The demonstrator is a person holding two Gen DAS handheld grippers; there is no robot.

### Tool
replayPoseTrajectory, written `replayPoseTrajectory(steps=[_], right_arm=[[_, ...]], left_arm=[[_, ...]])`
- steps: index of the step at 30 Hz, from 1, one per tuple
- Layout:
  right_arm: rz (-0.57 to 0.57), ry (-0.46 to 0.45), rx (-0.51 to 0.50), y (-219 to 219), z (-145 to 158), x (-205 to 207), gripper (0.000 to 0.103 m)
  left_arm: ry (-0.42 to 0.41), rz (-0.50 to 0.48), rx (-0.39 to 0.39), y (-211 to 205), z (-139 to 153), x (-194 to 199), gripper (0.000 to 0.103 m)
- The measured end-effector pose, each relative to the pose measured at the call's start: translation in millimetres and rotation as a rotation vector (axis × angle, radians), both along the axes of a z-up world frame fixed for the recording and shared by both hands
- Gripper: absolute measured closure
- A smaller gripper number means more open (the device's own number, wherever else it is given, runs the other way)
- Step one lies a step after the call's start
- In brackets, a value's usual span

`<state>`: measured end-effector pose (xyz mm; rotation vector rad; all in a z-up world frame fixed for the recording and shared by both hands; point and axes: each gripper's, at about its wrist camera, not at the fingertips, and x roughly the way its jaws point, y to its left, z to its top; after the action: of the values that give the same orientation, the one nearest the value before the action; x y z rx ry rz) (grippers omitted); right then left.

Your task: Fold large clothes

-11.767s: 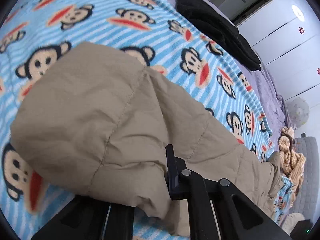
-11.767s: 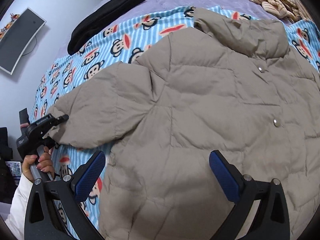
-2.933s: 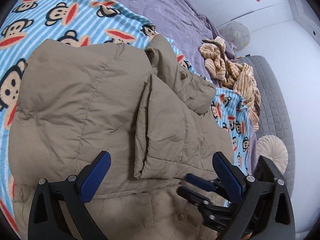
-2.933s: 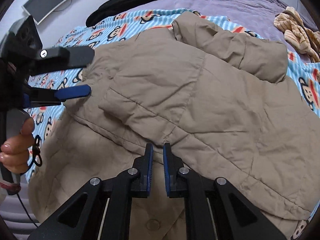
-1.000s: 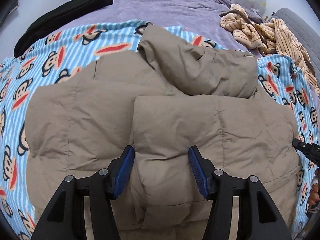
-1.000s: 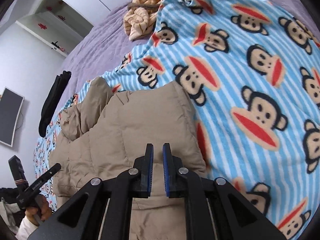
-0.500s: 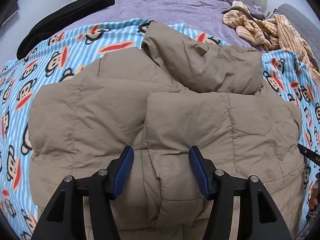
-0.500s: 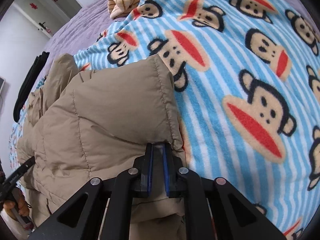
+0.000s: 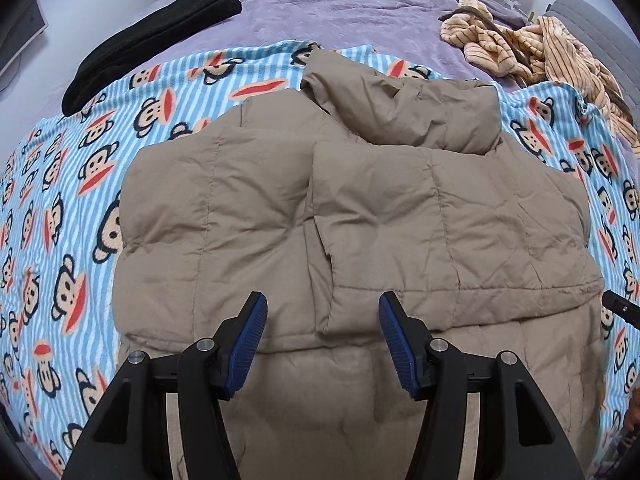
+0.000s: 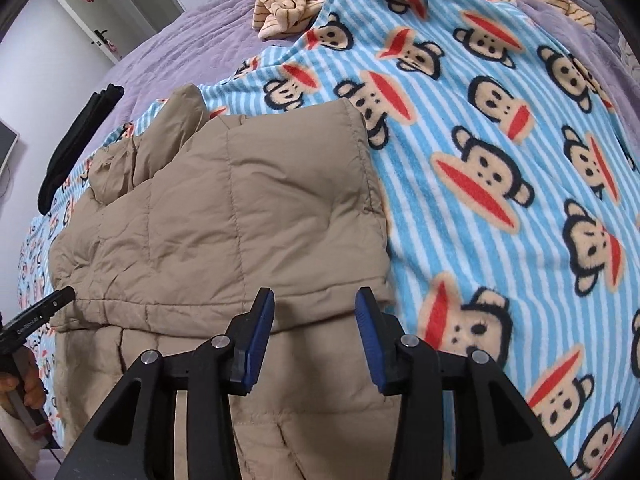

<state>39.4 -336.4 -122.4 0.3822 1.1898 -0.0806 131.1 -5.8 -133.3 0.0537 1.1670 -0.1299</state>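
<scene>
Tongs first: the left tongs [image 9: 322,340] stand at the bottom centre of the left wrist view with their blue pads [image 9: 249,344] apart and nothing pinched between them; they hang over the lower edge of the folded sleeves. The right tongs [image 10: 315,330] sit at the bottom centre of the right wrist view; their jaws have just been opening, the pads [image 10: 260,332] now stand apart, and the sleeve's cuff edge lies in front of the gap, not pressed by either pad.

The tan puffer jacket [image 9: 360,216] fills the middle of the left view, lying flat on the monkey-print blanket [image 9: 60,184]. Both sleeves are folded across its body and meet near the centre line, the right-hand one overlapping the other. Its collar [image 9: 404,108] is bunched at the upper centre. In the right view the jacket [image 10: 224,220] takes the left half of the frame, its folded side edge running down beside the bare blanket [image 10: 500,168] on the right.

At the right edge of the left view the tip of the right tongs shows, just beside the jacket's side. At the lower left of the right view the left tongs [image 10: 38,316] show, with a hand [image 10: 28,380] on the grip.

Beyond the blanket lies the purple bedspread [image 9: 340,8]. A black garment [image 9: 152,40] rests on it at the upper left of the left view, and a heap of tan striped clothes [image 9: 540,48] at the upper right. No containers are in view.
</scene>
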Motion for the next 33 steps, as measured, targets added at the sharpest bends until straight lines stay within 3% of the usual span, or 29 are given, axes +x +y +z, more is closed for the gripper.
replayPoseTrajectory(steps=[6,8,10,20,22,33], right_arm=[[0.007,0.032,0.039,15.0,13.3,-25.8,0.043],[0.017,0.043,0.051,21.3,17.8,-32.0,0.038],[0.024,0.048,0.057,26.6,22.1,-38.8,0.033],[0.038,0.061,0.069,42.2,48.3,-64.3,0.032],[0.045,0.049,0.06,46.1,55.7,-70.3,0.019],[0.074,0.061,0.081,59.5,68.2,-98.4,0.019]], left_arm=[[0.032,-0.002,-0.012,6.8,17.0,-36.0,0.042],[0.025,0.014,-0.003,10.9,23.6,-48.0,0.0],[0.001,0.032,0.011,14.8,31.4,-59.8,0.0],[0.069,0.092,0.021,31.9,44.1,-99.5,0.0],[0.083,0.105,0.02,35.0,43.4,-107.4,0.0],[0.088,0.144,-0.006,48.7,53.8,-147.8,0.0]])
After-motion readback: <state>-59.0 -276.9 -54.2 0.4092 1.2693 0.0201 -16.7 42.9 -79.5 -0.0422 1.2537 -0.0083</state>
